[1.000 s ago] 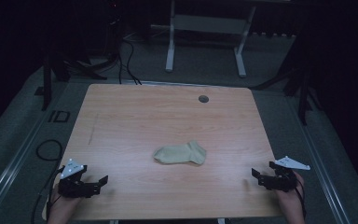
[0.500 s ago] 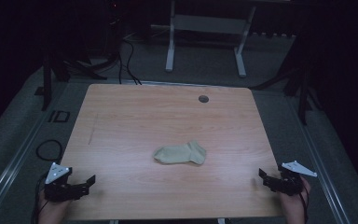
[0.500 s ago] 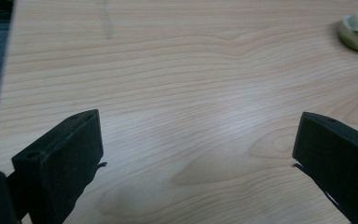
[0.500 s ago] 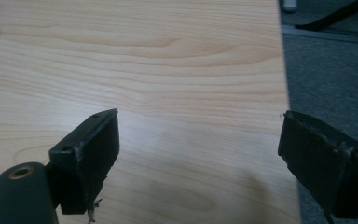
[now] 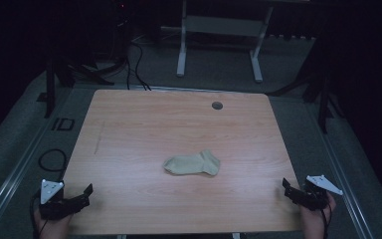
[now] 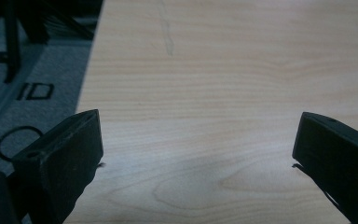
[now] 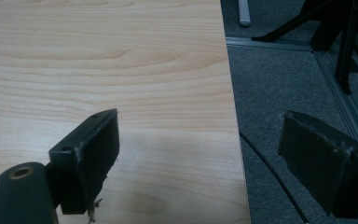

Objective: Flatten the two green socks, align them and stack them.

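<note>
From above, a beige ankle sock (image 5: 192, 164) lies flat mid-desk on the light wooden desk (image 5: 144, 124), well apart from your left tool (image 5: 85, 191) and right tool (image 5: 287, 186) at the near corners. Left gripper view: jaws wide, empty. Right gripper view: jaws wide, empty, straddling the desk's edge.

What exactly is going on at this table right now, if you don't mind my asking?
A person sits at a wooden table with a two-jaw gripper in each hand. The left gripper is at the near left corner and the right gripper at the near right edge, both with jaws open and holding nothing. A pale sock lies flat near the middle of the table, apart from both grippers. Nothing has been grasped at this moment.
</note>
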Tool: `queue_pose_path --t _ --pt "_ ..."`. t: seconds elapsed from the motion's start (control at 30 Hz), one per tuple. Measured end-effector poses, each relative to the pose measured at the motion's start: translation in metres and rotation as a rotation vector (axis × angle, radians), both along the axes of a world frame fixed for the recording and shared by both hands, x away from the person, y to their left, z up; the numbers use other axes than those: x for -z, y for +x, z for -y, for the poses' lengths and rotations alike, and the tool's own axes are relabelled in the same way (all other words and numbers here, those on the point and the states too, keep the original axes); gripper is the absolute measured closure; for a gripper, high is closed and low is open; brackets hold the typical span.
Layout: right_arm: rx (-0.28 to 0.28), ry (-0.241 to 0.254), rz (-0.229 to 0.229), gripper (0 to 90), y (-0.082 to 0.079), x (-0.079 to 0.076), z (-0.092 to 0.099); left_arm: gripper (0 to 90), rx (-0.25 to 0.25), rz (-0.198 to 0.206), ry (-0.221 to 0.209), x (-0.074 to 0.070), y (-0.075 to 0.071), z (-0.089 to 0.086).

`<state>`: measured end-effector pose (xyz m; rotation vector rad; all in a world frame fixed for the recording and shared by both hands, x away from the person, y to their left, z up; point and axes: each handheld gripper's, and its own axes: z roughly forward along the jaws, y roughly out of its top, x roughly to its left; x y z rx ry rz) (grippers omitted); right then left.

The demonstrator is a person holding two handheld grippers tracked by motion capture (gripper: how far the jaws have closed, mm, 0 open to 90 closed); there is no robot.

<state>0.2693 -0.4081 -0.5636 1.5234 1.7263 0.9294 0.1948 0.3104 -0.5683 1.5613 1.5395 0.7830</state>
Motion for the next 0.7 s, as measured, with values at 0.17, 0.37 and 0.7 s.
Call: queue_pose_path --t 0.17,0.37,0.7 --pt "0.002 -0.009 0.011 12.6 0.0006 0.0009 -0.0016 1.9 -0.047 0.048 -0.005 -0.0025 -0.0036 -0.0024" --pt "0.019 0.003 0.02 13.2 0.0 0.0007 0.0005 1.9 -0.073 0.054 0.001 -0.0017 -0.0067 -0.0046" --pt "0.031 0.006 0.016 13.6 0.0008 0.0008 0.0026 1.9 -0.082 0.065 0.01 -0.0007 -0.007 -0.0043"
